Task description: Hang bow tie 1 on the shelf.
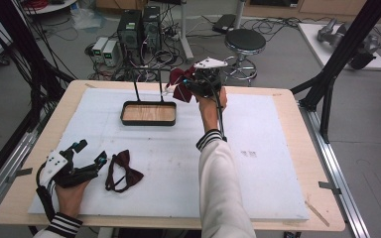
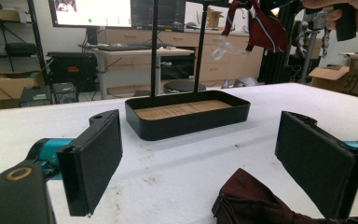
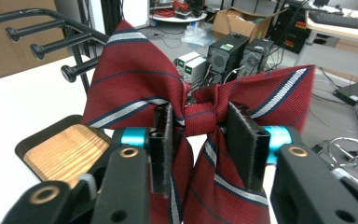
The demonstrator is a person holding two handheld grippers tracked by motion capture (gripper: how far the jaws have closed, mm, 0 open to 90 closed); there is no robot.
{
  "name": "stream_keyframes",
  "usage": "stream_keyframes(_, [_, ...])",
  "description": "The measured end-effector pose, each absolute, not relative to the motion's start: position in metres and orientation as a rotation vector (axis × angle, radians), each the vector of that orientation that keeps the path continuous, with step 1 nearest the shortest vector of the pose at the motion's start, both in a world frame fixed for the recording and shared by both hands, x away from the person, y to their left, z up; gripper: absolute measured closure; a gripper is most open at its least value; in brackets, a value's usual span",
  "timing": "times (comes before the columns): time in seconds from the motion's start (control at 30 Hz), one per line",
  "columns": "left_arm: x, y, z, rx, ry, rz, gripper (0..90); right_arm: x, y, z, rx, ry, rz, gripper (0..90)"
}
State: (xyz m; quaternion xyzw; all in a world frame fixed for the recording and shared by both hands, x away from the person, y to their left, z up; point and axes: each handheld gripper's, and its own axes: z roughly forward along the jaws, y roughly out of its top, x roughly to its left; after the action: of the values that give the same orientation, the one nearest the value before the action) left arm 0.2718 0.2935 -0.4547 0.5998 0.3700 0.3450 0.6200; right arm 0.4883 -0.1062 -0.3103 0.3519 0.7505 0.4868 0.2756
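The right hand-held gripper (image 3: 199, 140) is raised above the far side of the counter (image 1: 278, 148), just beside the rack's pegs (image 3: 37, 37), with the striped red bow tie (image 3: 135, 88) between its jaws; the knot sits in the gap and the pads look barely parted from it, so the grip seems to be loosening rather than firm, and I judge it as no longer clamped. The step in hand looks like hanging or delivering this bow tie at the stand that rises from the black tray (image 1: 148, 113) with its wooden floor. The next move probably calls for getting the tie's strap over a peg, or lowering it into the tray, before the jaws part fully, or it may drop short onto the counter. The left hand-held gripper (image 1: 87, 158) rests low on the near left of the counter with its jaws wide apart and nothing between them, just beside the plain dark bow tie (image 1: 123, 171), which lies flat and is likely next. Counted: two bow ties, one tray, one rack with four pegs visible
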Motion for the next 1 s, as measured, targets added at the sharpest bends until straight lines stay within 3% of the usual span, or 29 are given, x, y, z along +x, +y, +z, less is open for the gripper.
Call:
stream_keyframes(0.07, [0.272,0.293,-0.455,1.379,0.851,0.794,15.2,0.488,-0.106,-0.311,0.949,2.007,1.297,53.7])
stream_keyframes(0.13, [0.272,0.294,-0.455,1.381,0.852,0.793,15.2,0.488,-0.105,-0.312,0.959,1.991,1.287,39.6])
stream_keyframes(0.27, [0.272,0.294,-0.455,1.381,0.852,0.793,15.2,0.487,-0.1,-0.312,0.962,1.977,1.223,25.5])
stream_keyframes(0.63, [0.272,0.294,-0.455,1.376,0.853,0.79,15.2,0.484,-0.101,-0.31,0.987,1.954,1.237,12.1])
stream_keyframes(1.0, [0.272,0.294,-0.455,1.372,0.853,0.788,15.2,0.448,-0.123,-0.282,0.972,2.005,1.35,9.5])
